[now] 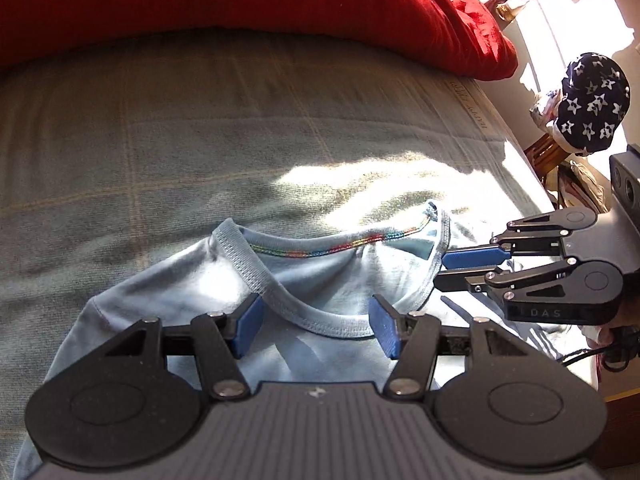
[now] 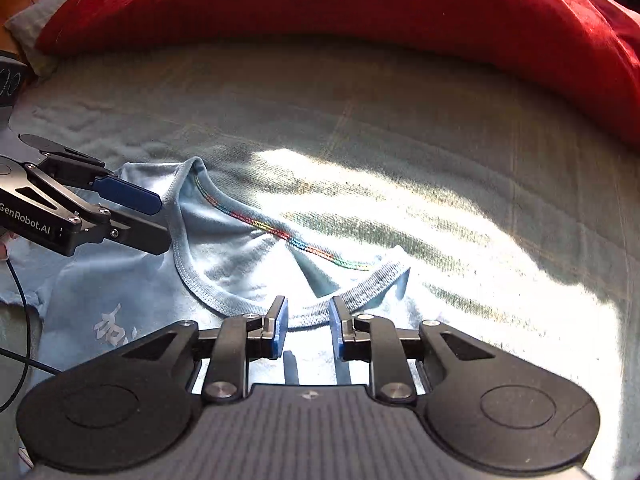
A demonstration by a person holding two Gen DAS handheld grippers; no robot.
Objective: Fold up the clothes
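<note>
Bed (image 1: 200, 128): woven plaid cover, coarse, sunlit; red plush pillow (image 1: 280, 4) at head.
Light-blue T-shirt (image 1: 168, 284): lies on bed, near edge, rumpled. Thin jersey, light, limp, likely to sag (pinch ribbed collar (image 1: 260, 276) or shoulder seams).
Left tongs (image 1: 316, 326): spread wide astride collar, nothing clamped.
Right tongs (image 2: 307, 326): part-open over collar rib, not pinching.
</note>
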